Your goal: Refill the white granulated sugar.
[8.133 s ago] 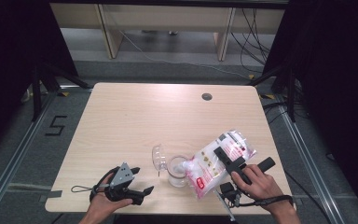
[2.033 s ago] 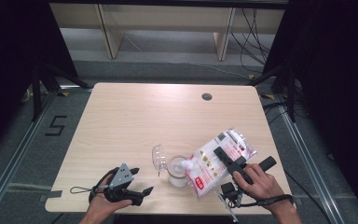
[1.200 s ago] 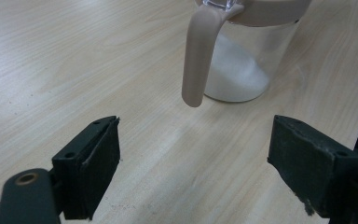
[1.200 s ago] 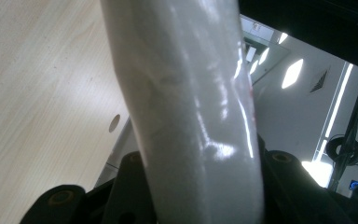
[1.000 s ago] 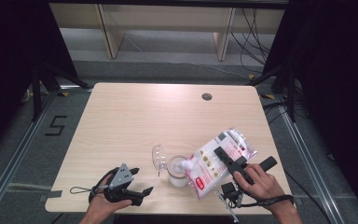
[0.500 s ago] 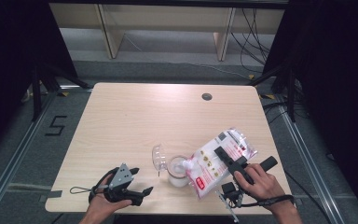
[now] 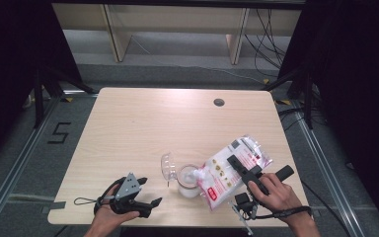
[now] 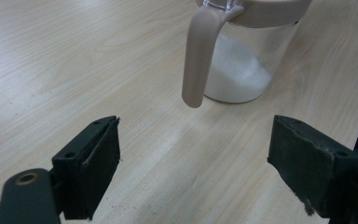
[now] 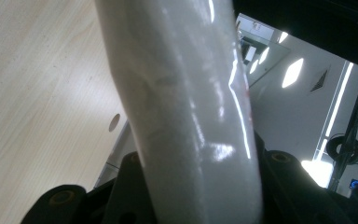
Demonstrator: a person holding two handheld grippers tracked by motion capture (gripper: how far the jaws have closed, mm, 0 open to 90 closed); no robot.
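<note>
Plastic bag sits clamped between right gripper's jaws.

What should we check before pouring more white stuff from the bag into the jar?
1. Bag gripped by right tool: ok, jaws pressed on both sides.
2. Bag's lower end tipped over jar mouth: ok.
3. Jar lid flipped open: ok.
4. Jar has room: ok, white powder sits low.
5. Left tool steadying jar: not ok, open, apart from handle.
6. Powder flowing: cannot tell.
</note>
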